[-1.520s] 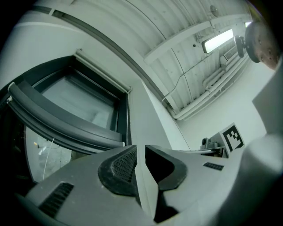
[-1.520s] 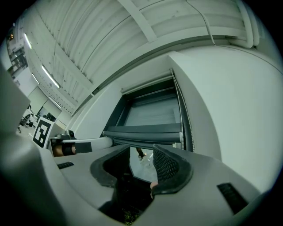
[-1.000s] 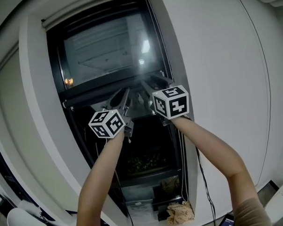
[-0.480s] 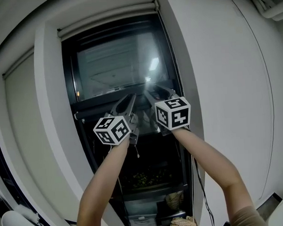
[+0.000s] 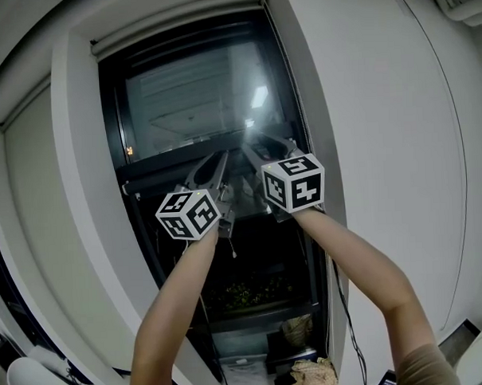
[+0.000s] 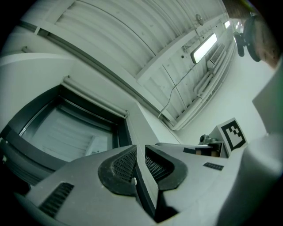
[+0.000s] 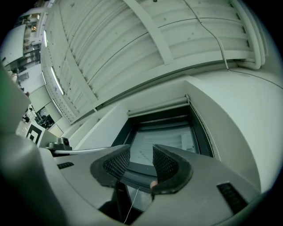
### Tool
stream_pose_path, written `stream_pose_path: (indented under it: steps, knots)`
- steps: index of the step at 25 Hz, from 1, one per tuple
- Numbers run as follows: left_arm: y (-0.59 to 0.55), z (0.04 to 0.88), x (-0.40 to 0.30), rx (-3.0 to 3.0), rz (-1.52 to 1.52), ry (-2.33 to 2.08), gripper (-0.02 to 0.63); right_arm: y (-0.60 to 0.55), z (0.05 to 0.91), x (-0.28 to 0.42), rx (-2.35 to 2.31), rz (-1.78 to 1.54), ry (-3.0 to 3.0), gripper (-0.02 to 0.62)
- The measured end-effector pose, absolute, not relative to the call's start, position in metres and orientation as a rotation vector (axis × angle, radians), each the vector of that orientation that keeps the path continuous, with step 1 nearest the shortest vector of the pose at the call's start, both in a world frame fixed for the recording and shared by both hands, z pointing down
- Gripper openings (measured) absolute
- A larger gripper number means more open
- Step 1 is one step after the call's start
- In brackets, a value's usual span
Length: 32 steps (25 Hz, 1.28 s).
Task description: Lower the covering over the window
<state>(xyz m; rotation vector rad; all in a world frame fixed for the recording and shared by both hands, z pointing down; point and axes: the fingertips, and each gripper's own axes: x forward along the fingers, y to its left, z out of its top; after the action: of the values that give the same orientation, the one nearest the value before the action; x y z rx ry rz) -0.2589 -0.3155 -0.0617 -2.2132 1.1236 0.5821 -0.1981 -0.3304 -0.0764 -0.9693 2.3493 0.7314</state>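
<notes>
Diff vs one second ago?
Head view tilted up slightly: the rolled covering sits lower in frame. Nothing visibly grabbed or released. Left claw, apparently clamped on the dark bar, and right claw, jaws apart, stayed at it; bar looks no lower.

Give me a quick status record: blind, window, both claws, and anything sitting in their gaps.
blind: rolled up at the top of the window, not yet lowered
window: dark frame, glass bare, crossbar partway down
left claw: up at the crossbar; jaws nearly together; dark strip in the gap, gripped or merely behind, can't tell
right claw: up beside the left one; jaws apart, nothing pinched; thin cord hangs low in the gap
</notes>
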Motion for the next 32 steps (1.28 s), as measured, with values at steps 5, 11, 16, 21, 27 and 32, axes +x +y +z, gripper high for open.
stream_pose_path:
  steps: [5,11,16,21,27,32]
  knots:
    - [-0.323,-0.056,-0.255,-2.207,0.569,1.144,0.051,-0.328,-0.07,-0.194,-0.945,0.739,2.362,0.149]
    - [-0.326,-0.052,-0.25,-2.203,0.562,1.153,0.051,-0.327,-0.066,-0.191,-0.947,0.752,2.365,0.149]
    - [-0.327,-0.045,-0.25,-2.204,0.557,1.162,0.051,-0.329,-0.062,-0.189,-0.958,0.748,2.368,0.149]
    - [-0.322,-0.037,-0.248,-2.219,0.554,1.175,0.051,-0.324,-0.054,-0.185,-0.976,0.732,2.376,0.149]
    - [-0.306,-0.018,-0.25,-2.233,0.527,1.186,0.051,-0.316,-0.029,-0.186,-1.013,0.713,2.408,0.147]
    - [-0.28,0.007,-0.254,-2.26,0.508,1.201,0.051,-0.293,0.001,-0.192,-1.043,0.706,2.443,0.147]
